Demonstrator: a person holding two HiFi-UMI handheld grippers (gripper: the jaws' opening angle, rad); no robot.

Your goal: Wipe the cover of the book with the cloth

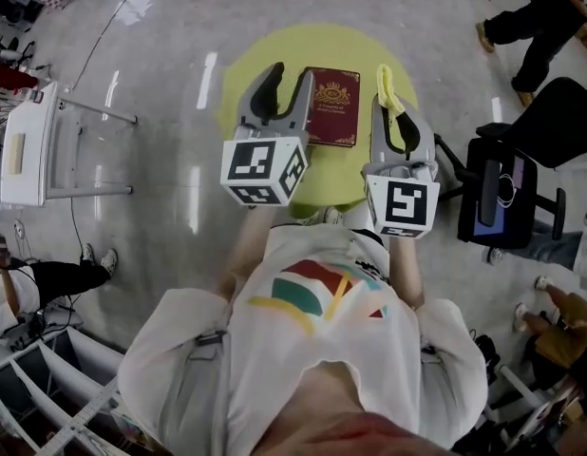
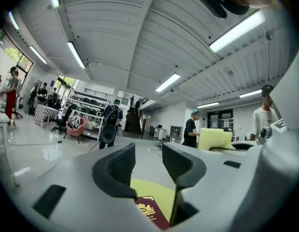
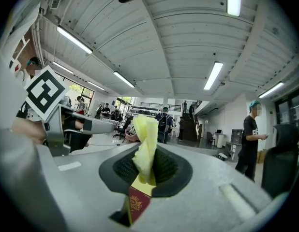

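a dark red book [image 1: 332, 107] with a gold crest lies flat, cover up, on a round yellow desk [image 1: 260, 55]. the left gripper [image 1: 291, 76] is held just left of the book, released, with nothing between its parted jaws. the right gripper [image 1: 390, 108], just right of the book, is clenched on a pale yellow cloth [image 3: 146, 144] that sticks out past its tips.
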